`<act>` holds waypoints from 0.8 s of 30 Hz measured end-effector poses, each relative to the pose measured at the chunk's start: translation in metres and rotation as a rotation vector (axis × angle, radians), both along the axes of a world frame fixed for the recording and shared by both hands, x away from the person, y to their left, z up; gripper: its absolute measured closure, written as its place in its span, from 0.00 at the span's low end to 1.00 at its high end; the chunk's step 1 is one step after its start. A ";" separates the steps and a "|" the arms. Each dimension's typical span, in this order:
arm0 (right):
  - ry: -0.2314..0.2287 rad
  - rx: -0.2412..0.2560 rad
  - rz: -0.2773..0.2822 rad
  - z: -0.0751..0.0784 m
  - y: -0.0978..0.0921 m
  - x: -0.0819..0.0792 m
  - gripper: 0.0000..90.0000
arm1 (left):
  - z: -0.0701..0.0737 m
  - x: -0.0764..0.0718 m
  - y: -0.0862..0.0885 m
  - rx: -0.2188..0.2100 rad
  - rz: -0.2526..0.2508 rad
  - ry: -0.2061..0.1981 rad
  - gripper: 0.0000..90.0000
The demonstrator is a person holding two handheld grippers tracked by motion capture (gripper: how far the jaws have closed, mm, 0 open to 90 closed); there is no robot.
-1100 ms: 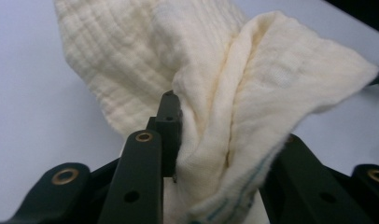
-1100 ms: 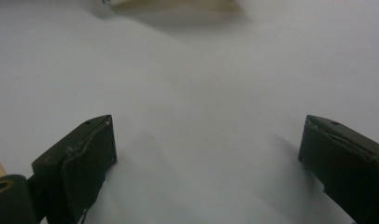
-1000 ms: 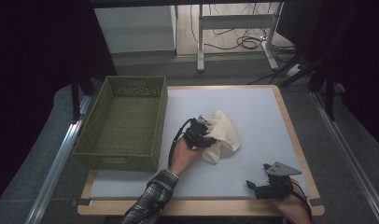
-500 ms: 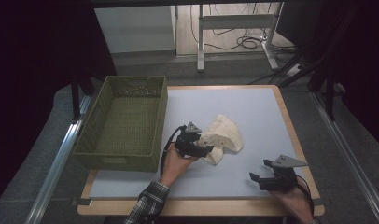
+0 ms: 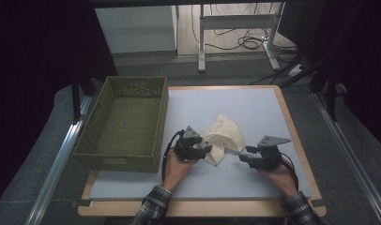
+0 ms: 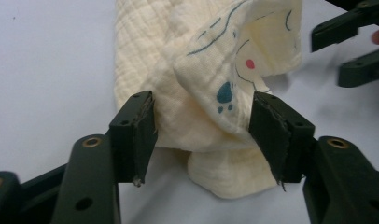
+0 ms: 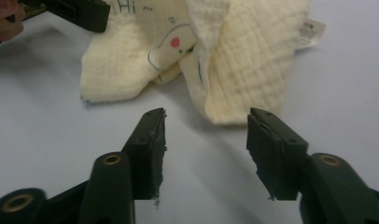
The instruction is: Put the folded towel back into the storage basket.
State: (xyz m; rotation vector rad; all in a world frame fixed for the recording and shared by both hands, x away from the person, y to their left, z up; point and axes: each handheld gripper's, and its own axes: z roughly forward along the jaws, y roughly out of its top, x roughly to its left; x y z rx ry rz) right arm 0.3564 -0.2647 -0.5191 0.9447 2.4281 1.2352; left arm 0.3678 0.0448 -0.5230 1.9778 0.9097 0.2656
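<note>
A crumpled cream muslin cloth (image 5: 224,136) with blue and red prints lies on the pale blue table top. My left gripper (image 5: 207,151) is open at the cloth's left near edge. In the left gripper view, the cloth (image 6: 201,70) bulges between the spread jaws of my left gripper (image 6: 201,128), which are not closed on it. My right gripper (image 5: 243,154) is open just right of the cloth. The right gripper view has the cloth (image 7: 243,60) a short way beyond my right gripper (image 7: 206,135), with bare table between the jaws.
An empty green woven basket (image 5: 132,161) stands on the left side of the table, close to my left hand. The table's wooden edge (image 5: 292,122) runs along the right. Open blue surface (image 5: 254,103) lies behind the cloth.
My right gripper has moved forward and left, up to the cloth's right side. The left gripper has drawn back slightly toward the person at the cloth's edge.
</note>
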 end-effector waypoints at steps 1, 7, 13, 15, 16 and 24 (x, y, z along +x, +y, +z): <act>0.001 0.002 0.006 -0.001 0.005 0.005 0.57 | 0.000 0.001 0.000 0.000 -0.004 0.000 0.51; 0.001 -0.023 0.001 -0.006 0.022 0.018 0.88 | -0.001 0.006 -0.004 -0.014 -0.052 0.003 0.78; -0.002 -0.018 0.028 0.011 0.026 0.012 0.98 | 0.010 0.003 0.004 -0.052 -0.080 -0.003 0.91; -0.026 -0.005 0.042 0.030 0.023 0.006 0.98 | 0.021 0.001 0.009 -0.076 -0.084 -0.012 0.91; -0.039 0.001 0.044 0.040 0.022 0.003 0.98 | 0.028 0.000 0.011 -0.082 -0.082 -0.022 0.92; -0.159 -0.007 -0.002 0.117 0.014 0.017 0.98 | 0.096 0.021 0.017 -0.084 0.034 -0.102 0.90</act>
